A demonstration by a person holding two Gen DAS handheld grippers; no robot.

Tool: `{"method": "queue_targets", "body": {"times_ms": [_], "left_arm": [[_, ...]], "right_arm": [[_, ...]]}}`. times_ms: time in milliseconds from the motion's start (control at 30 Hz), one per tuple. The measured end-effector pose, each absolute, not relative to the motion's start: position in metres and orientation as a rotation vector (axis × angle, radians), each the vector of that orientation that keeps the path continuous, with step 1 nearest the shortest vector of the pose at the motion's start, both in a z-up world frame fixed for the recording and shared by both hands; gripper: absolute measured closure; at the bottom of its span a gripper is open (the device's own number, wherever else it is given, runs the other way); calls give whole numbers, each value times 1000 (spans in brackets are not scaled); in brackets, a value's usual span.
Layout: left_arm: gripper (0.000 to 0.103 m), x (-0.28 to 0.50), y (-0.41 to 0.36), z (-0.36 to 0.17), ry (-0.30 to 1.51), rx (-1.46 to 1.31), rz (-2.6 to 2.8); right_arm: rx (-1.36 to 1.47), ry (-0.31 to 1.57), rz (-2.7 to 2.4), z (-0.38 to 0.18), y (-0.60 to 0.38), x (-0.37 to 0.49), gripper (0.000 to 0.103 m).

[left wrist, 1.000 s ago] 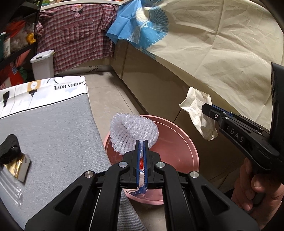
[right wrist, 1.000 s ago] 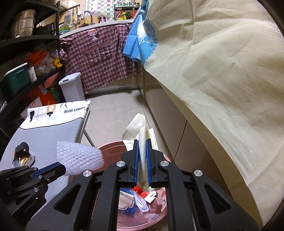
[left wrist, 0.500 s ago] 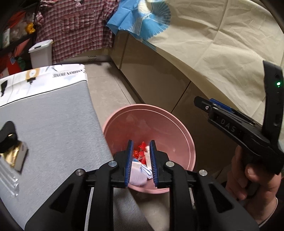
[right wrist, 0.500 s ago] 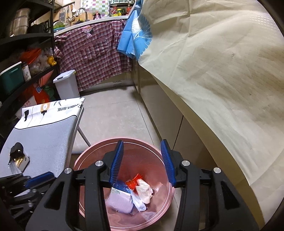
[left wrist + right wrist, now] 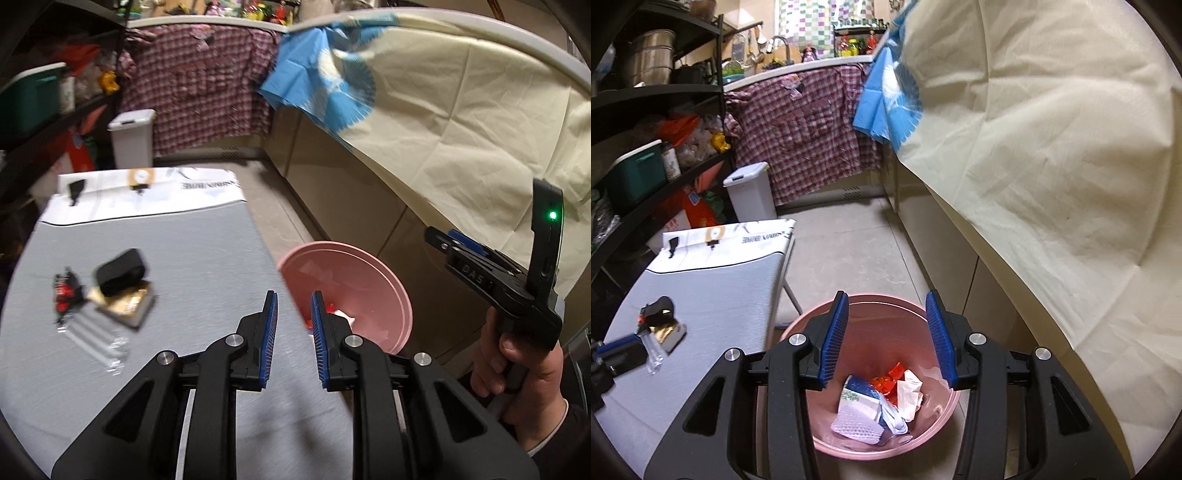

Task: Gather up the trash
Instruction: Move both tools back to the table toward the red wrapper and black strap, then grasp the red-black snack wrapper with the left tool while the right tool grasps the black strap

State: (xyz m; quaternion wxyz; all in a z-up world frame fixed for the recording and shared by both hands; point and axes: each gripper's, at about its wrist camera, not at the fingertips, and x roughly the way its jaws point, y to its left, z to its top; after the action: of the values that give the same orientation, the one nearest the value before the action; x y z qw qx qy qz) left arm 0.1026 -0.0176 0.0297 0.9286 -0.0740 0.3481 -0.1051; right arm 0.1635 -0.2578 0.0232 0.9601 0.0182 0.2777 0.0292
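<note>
A pink bin (image 5: 886,332) stands on the floor beside the grey table (image 5: 166,251). In it lie a piece of bubble wrap (image 5: 855,424), crumpled paper (image 5: 910,391), a carton (image 5: 858,395) and a red wrapper (image 5: 886,380). My right gripper (image 5: 886,295) hangs open over the bin with nothing between its fingers. My left gripper (image 5: 293,295) is open and empty above the table's right edge. On the table, to its left, lie a black object (image 5: 120,271), a gold packet (image 5: 125,304), a red-and-black scrap (image 5: 66,291) and a clear wrapper (image 5: 96,339).
A cream sheet (image 5: 1052,166) drapes the counter at the right, close to the bin. A white lidded bin (image 5: 750,192) and a plaid shirt (image 5: 805,129) are at the back, and dark shelves (image 5: 646,96) run along the left. A hand (image 5: 517,369) holds the right gripper (image 5: 443,236).
The left gripper let go of the bubble wrap and the right one of the crumpled paper; both pieces now lie in the bin. The left gripper has swung left and up over the table.
</note>
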Motion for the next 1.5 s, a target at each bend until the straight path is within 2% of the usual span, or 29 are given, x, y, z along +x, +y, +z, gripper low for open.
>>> {"method": "queue_targets", "body": {"times_ms": [200,400,500,833,1233,1267,1367,1433,1500], "left_arm": [[85,79,29,48,687,-153,-145],[85,69,88,61,681,-137,-70],[85,75,119,58,671,-142,-10],[85,100,187,7,689,-292,150],[85,137,211,-38,734,-320,164],[85,140,212,-40,737,-323,164],[76,151,216,-48,746,-335,171],[59,157,219,-52,742,-341,187],[57,162,222,-57,749,-360,197]], "right_arm": [[40,520,120,38,-247,141,59],[85,498,213,53,-223,131,77],[130,493,262,57,-207,134,80],[157,527,438,42,-117,162,81],[162,620,594,-6,-34,204,79],[155,635,608,-10,-27,208,76],[123,667,627,-23,-11,215,64],[123,684,635,-30,-7,220,64],[132,709,648,-37,-3,226,63]]}}
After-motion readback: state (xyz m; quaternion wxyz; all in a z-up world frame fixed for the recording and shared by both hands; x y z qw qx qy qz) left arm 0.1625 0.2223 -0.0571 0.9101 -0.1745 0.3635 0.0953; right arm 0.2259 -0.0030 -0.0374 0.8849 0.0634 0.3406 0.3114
